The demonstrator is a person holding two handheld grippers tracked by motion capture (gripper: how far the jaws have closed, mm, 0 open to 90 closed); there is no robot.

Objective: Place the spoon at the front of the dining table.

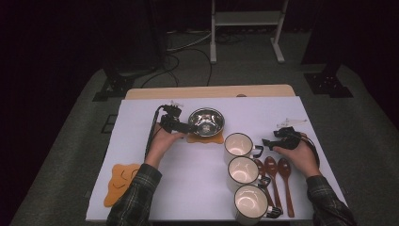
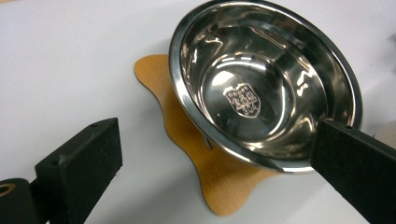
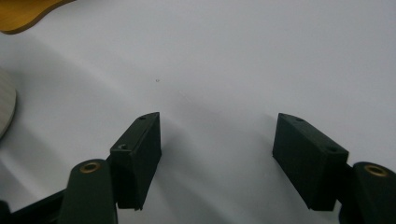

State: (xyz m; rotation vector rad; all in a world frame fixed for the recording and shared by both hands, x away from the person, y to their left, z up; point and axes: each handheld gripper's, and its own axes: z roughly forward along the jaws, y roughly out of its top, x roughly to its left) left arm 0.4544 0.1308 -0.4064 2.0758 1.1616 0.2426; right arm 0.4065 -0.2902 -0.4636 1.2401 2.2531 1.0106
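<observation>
We look down on a white-covered table; a person's two forearms in plaid sleeves enter from the bottom edge, each hand holding a black two-jaw gripper. Just left of centre, the left gripper sits beside a stainless steel bowl; the bowl rests on an orange wavy-edged coaster. In the left gripper view, the bowl occupies the upper right and the coaster juts out beneath it; the jaws stand spread wide, one near the bowl's rim at lower right, the other well apart at lower left, so nothing is grasped. At right of centre in the high view, the right gripper hovers with jaws parted and empty, near three cream mugs and three brown wooden spoons. A second orange coaster lies at lower left. We judge the bowl has just been set on its coaster; the next move likely calls for pulling the left gripper clear without nudging the rim.
</observation>
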